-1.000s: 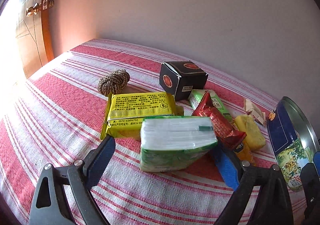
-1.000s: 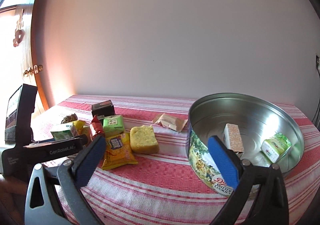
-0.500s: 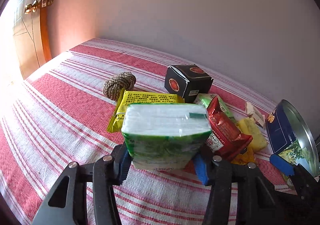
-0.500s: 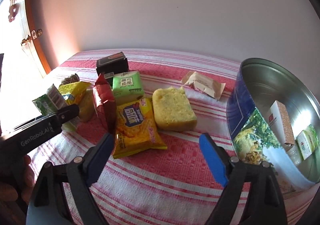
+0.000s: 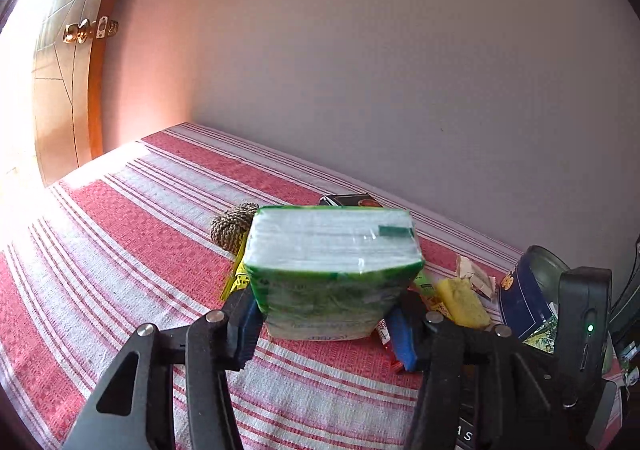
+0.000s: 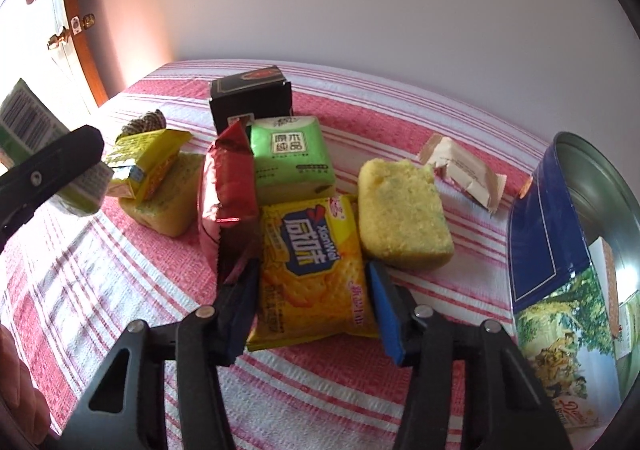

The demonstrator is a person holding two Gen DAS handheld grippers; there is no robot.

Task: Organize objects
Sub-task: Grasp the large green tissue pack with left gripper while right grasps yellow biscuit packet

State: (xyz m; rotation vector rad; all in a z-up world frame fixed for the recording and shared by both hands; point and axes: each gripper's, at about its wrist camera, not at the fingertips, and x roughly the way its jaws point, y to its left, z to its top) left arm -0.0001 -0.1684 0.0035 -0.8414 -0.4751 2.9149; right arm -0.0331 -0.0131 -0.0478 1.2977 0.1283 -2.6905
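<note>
The left gripper (image 5: 326,324) is clamped on a green tissue pack (image 5: 334,270), its blue pads pressed against the pack's two sides, and holds it clear of the red-and-white striped cloth (image 5: 132,250) on the worktop. Its jaws have just been closing, with the pack between them.

The right gripper (image 6: 310,310) straddles the yellow cracker packet (image 6: 310,262) – one blue pad on either side, both at the packet's edges. Its jaws have just been closing too; whether the pads actually press the packet I cannot tell. The packet lies flat on the cloth.

Taking that cracker packet as the landmark: a red snack pouch (image 6: 228,186) stands just to its left, touching it; a green tissue packet (image 6: 294,156) lies right behind it, with a black box (image 6: 252,98) further back. A yellow sponge cake (image 6: 402,218) sits just to its right, a crumpled beige wrapper (image 6: 464,172) beyond that, and the round blue tin (image 6: 560,234) is farthest right – a few small packs inside it. To the far left lies a yellow wrapper (image 6: 148,158) on another cake piece (image 6: 168,206).
</note>
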